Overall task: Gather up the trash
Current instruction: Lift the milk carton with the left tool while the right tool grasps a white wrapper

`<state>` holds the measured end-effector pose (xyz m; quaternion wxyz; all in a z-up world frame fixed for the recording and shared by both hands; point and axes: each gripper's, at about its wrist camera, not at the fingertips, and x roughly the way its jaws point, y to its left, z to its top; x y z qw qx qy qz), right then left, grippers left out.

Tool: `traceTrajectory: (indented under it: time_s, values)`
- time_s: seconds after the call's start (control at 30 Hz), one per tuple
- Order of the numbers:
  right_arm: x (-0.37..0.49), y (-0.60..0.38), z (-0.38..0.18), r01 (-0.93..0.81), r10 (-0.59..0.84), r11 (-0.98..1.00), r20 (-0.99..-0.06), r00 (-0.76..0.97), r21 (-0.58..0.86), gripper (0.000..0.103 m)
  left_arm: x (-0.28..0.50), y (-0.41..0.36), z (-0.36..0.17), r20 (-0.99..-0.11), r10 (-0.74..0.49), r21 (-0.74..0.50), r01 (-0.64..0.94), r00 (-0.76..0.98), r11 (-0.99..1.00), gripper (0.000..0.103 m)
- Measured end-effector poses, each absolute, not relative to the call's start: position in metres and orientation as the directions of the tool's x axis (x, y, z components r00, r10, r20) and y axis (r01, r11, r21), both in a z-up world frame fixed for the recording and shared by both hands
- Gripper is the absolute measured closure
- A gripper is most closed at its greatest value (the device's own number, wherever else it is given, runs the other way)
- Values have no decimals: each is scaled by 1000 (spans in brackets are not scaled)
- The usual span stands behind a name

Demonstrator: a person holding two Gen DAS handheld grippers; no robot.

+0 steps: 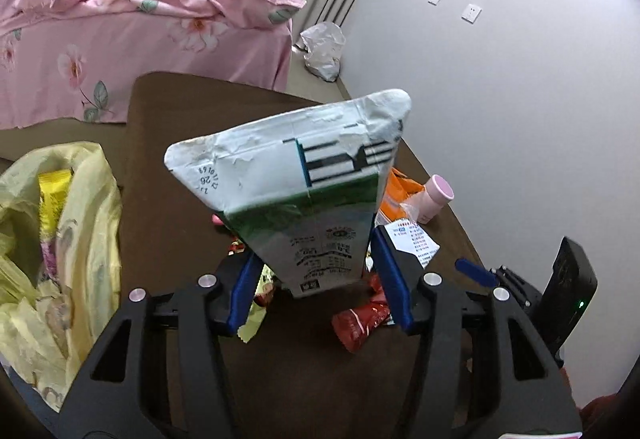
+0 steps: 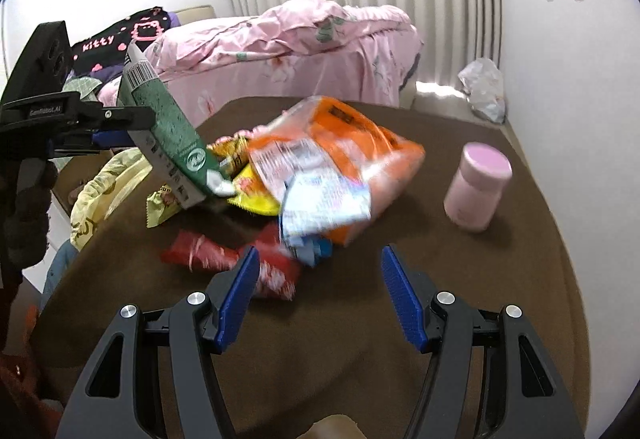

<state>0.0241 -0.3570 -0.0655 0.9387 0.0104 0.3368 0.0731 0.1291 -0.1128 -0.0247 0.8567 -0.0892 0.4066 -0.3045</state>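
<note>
A green-and-white carton (image 1: 304, 195) is clamped in the left gripper (image 1: 316, 279); the right gripper (image 2: 316, 279) is held wide, empty, with wrappers (image 2: 224, 259) ahead.

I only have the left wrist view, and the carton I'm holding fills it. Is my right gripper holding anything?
Observer: No. The right gripper is open and empty above the table.
Operator: What lies closest to it?
Observer: A red wrapper, flat on the table beside one of its fingertips.
Operator: Is anything hidden behind the carton?
Observer: Yes. There are yellow snack packets, partly under the orange bag.
</note>
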Motion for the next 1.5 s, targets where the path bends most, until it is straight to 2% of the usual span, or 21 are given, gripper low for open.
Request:
traceTrajectory:
  time_s: [0.2,0.33,0.7,0.83,1.07,1.23,1.33,1.5]
  values:
    - [36,-346,-52,-155,160,986,-596,787,60,43,127,-116,5,-676,-574,-349,486,461,801,52]
    - [36,-351,-58,-140,166,986,-611,774,90,43,128,-120,14,-693,-569,-313,525,444,791,52]
    - [22,-373,-69,-97,163,986,-616,771,138,43,145,-147,-14,-753,-491,-227,527,438,819,53]
    - [23,-370,-66,-105,148,989,-618,772,106,43,143,-149,-18,-759,-494,-231,534,424,813,53]
    - [48,-360,-50,-152,150,987,-593,791,46,43,144,-142,-26,-770,-546,-308,558,329,771,53]
    - [74,-350,-63,-207,208,975,-638,742,77,43,144,-145,-23,-778,-505,-251,551,374,796,53]
    - [76,-343,-76,-219,198,974,-670,715,53,58,146,-148,-27,-772,-501,-242,547,392,801,53]
    - [61,-357,-83,-214,225,971,-685,693,102,58,151,-153,-35,-765,-498,-244,532,409,811,53]
